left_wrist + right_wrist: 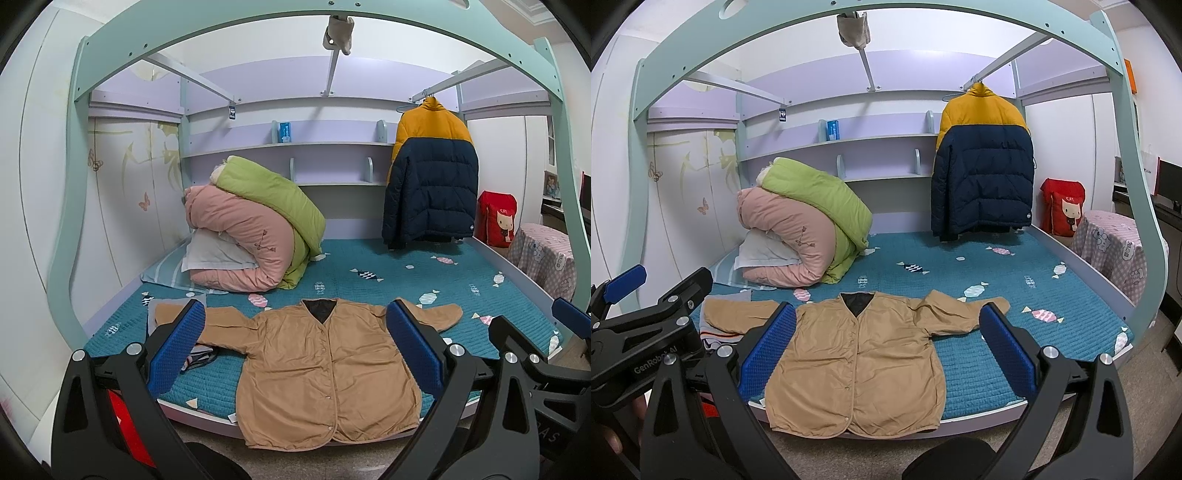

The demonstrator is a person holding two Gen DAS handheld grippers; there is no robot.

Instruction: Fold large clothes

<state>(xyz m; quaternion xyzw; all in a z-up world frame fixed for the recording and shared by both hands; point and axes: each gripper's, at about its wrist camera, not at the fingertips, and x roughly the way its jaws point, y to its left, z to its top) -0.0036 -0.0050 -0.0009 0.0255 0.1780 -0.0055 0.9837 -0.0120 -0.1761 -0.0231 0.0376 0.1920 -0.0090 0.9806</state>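
Note:
A tan snap-front jacket (325, 373) lies flat and face up on the teal bed cover (424, 280), sleeves spread to both sides, hem hanging over the bed's front edge. It also shows in the right wrist view (857, 369). My left gripper (295, 350) is open and empty, held back from the bed in front of the jacket. My right gripper (886, 350) is open and empty too, a little right of the jacket's middle. The left gripper's body (639, 332) shows at the left of the right wrist view.
Rolled pink and green quilts (255, 229) and a pillow sit at the bed's back left. A yellow and navy puffer jacket (432, 177) hangs at the back right. A grey striped cloth (199, 354) lies under the left sleeve. A red bag (496, 218) and a covered stool (543, 258) stand on the right.

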